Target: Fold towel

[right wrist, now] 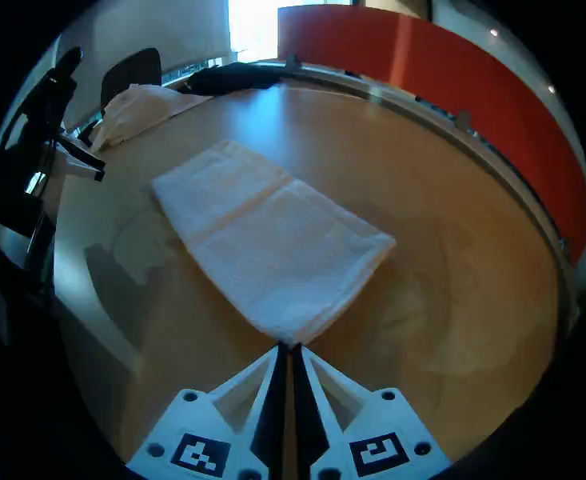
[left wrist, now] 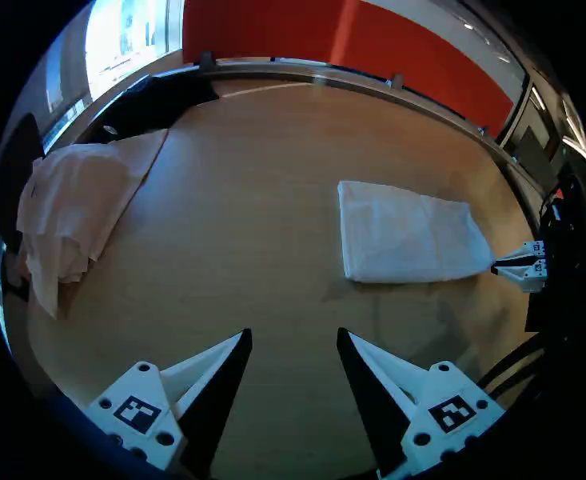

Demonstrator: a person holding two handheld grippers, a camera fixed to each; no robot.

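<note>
In the left gripper view a loose cloth pile (left wrist: 69, 208) lies far left on the table (left wrist: 245, 240), and the left gripper (left wrist: 293, 352) hangs spread over bare wood. The folded towel (left wrist: 404, 232) lies right of centre (flat), with the right gripper (left wrist: 496, 266) at its corner. The right gripper view adds that gripper's fingers (right wrist: 273, 392), pressed nearly together, perhaps nipping that corner.
</note>
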